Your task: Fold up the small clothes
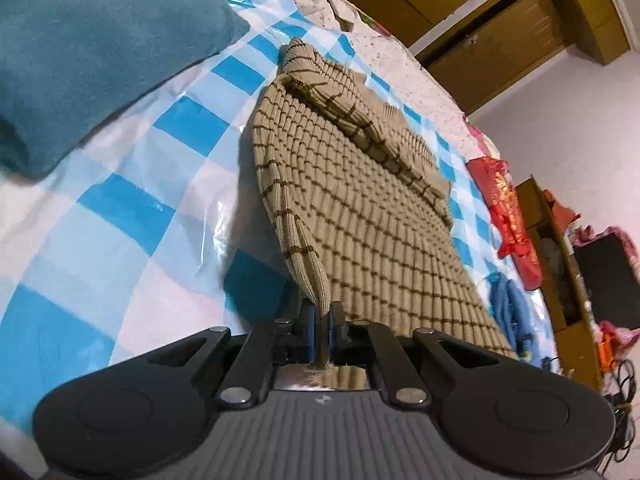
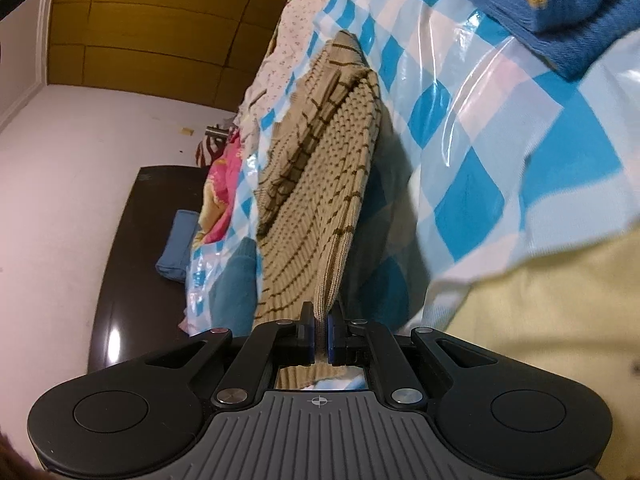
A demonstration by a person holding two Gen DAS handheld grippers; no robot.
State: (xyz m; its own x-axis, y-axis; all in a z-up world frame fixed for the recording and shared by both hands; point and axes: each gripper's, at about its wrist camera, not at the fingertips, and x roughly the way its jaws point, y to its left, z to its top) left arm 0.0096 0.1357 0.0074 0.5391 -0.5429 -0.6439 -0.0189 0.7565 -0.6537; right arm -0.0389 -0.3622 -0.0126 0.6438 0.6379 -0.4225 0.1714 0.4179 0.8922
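Left wrist view has the left gripper (image 1: pixel 321 330) clamped on the tan knit sweater's (image 1: pixel 360 208) hem at bottom center, its length running toward the upper middle across the checkered sheet (image 1: pixel 168 184), while the right gripper (image 2: pixel 320 338) pinches the other hem corner likewise.

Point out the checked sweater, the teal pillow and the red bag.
checked sweater (image 1: pixel 360 208): left wrist view, middle of its body.
teal pillow (image 1: pixel 92 52): left wrist view, its top face.
red bag (image 1: pixel 508 208): left wrist view, its crumpled middle.

Black tongs (image 1: pixel 321 330), blue pads (image 2: pixel 331 338), ribbed grey housing
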